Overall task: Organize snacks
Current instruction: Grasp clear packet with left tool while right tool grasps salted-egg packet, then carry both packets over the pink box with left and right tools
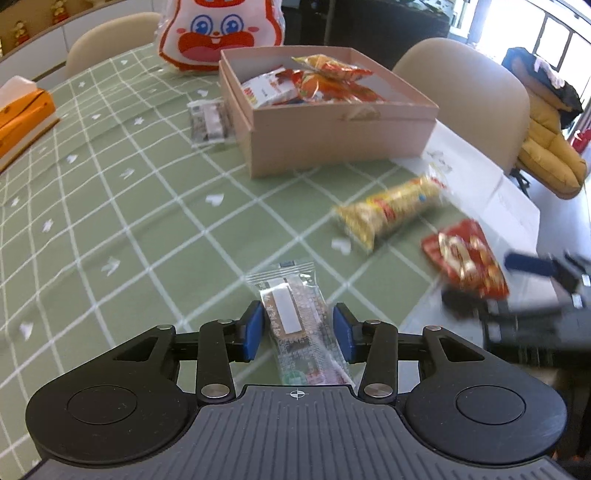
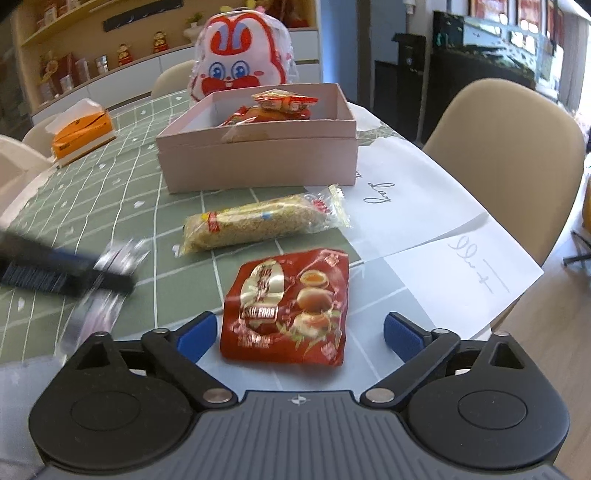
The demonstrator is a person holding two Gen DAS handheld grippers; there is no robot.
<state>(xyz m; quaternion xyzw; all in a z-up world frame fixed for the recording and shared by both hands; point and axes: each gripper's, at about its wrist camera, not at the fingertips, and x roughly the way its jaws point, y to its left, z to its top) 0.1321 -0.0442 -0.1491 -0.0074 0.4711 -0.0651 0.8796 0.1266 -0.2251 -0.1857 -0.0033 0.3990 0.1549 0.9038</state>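
My left gripper (image 1: 299,332) points down at the green checked tablecloth, its blue pads on either side of a clear-wrapped bar (image 1: 295,314) that lies flat; a narrow gap shows at the right pad. My right gripper (image 2: 299,336) stands wide open around a red quail-egg packet (image 2: 288,306), and neither pad touches it. A yellow crisp-rice roll (image 2: 258,221) lies just beyond. Farther back is the pink box (image 2: 258,162), holding several snack packets. A second clear-wrapped bar (image 1: 208,122) rests against the box's left side.
A rabbit-faced bag (image 1: 218,33) stands behind the box and an orange tissue box (image 1: 22,110) sits at the far left. White paper sheets (image 2: 424,206) cover the table's right edge. Beige chairs (image 2: 509,155) ring the table.
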